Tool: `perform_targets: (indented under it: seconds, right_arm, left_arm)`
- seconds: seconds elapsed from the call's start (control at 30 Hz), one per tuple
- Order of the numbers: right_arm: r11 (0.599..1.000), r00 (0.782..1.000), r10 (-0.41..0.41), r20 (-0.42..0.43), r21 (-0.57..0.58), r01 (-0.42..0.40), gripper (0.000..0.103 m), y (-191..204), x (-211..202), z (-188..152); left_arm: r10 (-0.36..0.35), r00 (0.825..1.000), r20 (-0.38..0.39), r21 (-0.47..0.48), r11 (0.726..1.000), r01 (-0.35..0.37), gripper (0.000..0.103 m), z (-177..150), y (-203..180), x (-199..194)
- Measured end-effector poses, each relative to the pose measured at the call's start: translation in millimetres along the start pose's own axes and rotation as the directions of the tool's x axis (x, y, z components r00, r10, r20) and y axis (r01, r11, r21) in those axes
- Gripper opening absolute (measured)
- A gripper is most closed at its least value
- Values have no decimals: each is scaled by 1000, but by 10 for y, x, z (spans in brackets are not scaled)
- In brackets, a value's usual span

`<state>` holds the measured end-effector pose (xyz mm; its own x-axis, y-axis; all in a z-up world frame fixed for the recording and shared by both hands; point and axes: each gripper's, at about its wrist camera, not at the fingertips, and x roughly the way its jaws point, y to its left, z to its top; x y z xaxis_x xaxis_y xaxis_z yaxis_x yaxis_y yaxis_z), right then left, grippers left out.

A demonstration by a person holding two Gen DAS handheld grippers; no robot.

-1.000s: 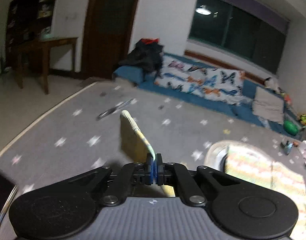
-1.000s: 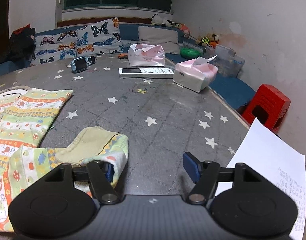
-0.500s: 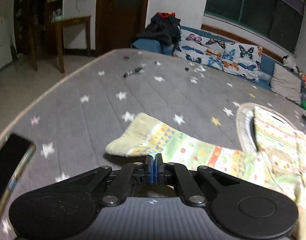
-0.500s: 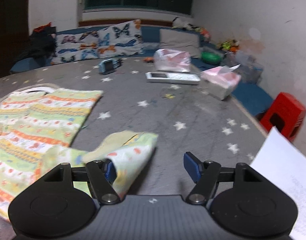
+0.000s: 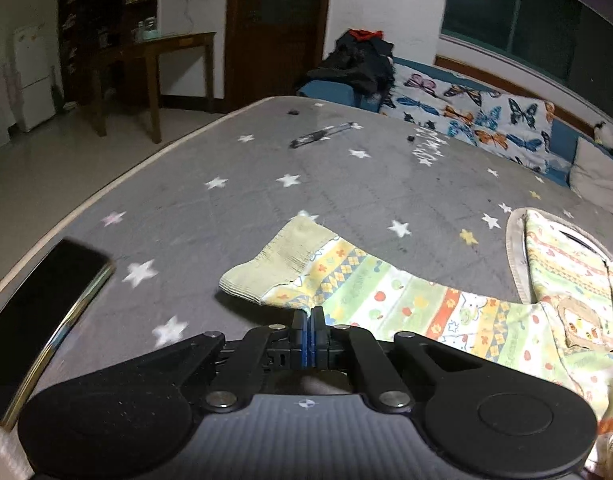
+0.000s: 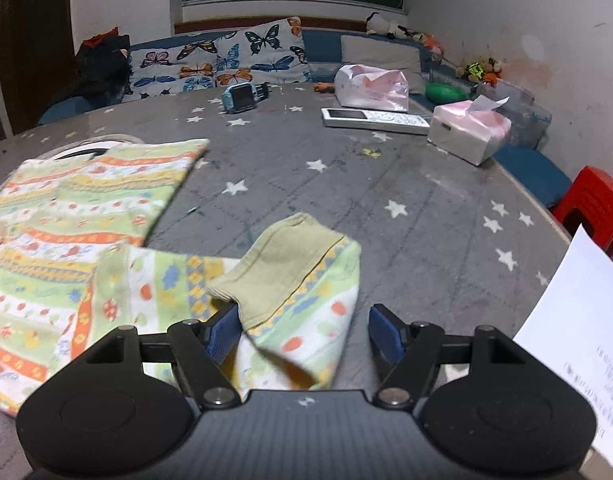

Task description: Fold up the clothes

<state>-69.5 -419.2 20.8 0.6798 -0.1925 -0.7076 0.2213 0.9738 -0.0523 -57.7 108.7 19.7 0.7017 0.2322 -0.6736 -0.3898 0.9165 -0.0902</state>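
A small patterned garment in green, yellow and orange lies on the grey star-print table (image 5: 266, 184). In the left wrist view its left sleeve (image 5: 346, 276) stretches across the table, ending in a plain cuff (image 5: 278, 256). My left gripper (image 5: 307, 320) is shut on the near edge of that sleeve. In the right wrist view the garment body (image 6: 78, 208) lies at the left and the right sleeve (image 6: 298, 280) lies between the open jaws of my right gripper (image 6: 302, 332), its cuff (image 6: 290, 248) pointing away.
A dark phone (image 5: 38, 316) lies at the table's left edge. At the far right are a remote (image 6: 374, 120), a tissue box (image 6: 470, 132), a pink bag (image 6: 370, 88), a blue watch (image 6: 242, 98) and a white paper (image 6: 578, 328). A pen (image 5: 322, 134) lies far off.
My left gripper has lowered the left sleeve onto the table, still pinching it. My right gripper has moved forward so the right sleeve now lies between its open jaws.
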Motion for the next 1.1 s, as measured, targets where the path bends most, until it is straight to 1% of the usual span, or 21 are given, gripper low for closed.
perform_targets:
  seconds: [0.07, 0.1, 0.13, 0.3, 0.33, 0.4, 0.5, 0.57, 0.63, 0.77, 0.87, 0.93, 0.97, 1.03, 1.1]
  right_arm:
    - [1000, 1000, -6, 6, -15, 6, 72, -13, 45, 31]
    - [1000, 1000, -11, 9, -23, 11, 76, -16, 71, 50]
    - [1000, 1000, -14, 12, -27, 15, 77, -18, 103, 70]
    - [1000, 1000, -10, 18, -28, 11, 77, -5, 212, 167]
    - [999, 1000, -12, 18, -33, 12, 76, 11, 206, 174]
    - [999, 1000, -7, 22, -39, 8, 76, 39, 164, 176]
    - [998, 999, 14, 39, -58, -12, 76, 97, 38, 167]
    - [996, 998, 32, 54, -80, -28, 76, 151, -60, 175]
    - [993, 996, 56, 64, -104, -49, 76, 215, -145, 183]
    - [982, 989, 127, 69, -149, -116, 76, 360, -259, 187]
    - [973, 983, 175, 52, -160, -164, 76, 482, -264, 163]
    - [967, 978, 206, 38, -160, -197, 74, 555, -258, 143]
    - [963, 974, 225, 29, -161, -218, 74, 600, -257, 130]
    - [948, 964, 266, 12, -184, -259, 69, 716, -291, 99]
    - [931, 954, 300, 0, -215, -293, 67, 830, -348, 69]
  left_arm:
    - [4, 1000, 0, -15, 1000, -4, 1, -47, 70, -74]
    - [8, 1000, 0, -15, 1000, -8, 1, -62, 94, -92]
    - [15, 1000, -1, -16, 1000, -15, 1, -63, 114, -88]
    - [35, 999, -21, -28, 999, -36, 2, -13, 201, -1]
    - [34, 999, -26, -24, 999, -34, 6, -12, 210, -1]
    - [31, 999, -32, -13, 999, -31, 7, -10, 220, -9]
    - [31, 999, -23, 6, 999, -31, 10, -6, 220, -87]
    - [35, 999, -11, 16, 999, -35, 15, 6, 221, -155]
    - [38, 999, 0, 21, 999, -38, 14, 27, 219, -217]
    - [15, 1000, 25, 47, 999, -16, 14, 68, 94, -369]
    - [-56, 998, 42, 94, 994, 52, 14, 68, -113, -479]
    - [-118, 992, 38, 143, 983, 112, 14, 36, -304, -537]
    - [-156, 987, 30, 169, 974, 149, 14, 9, -416, -564]
    - [-230, 973, -3, 204, 953, 226, 13, -54, -602, -590]
    - [-304, 952, -46, 232, 923, 306, 14, -122, -778, -610]
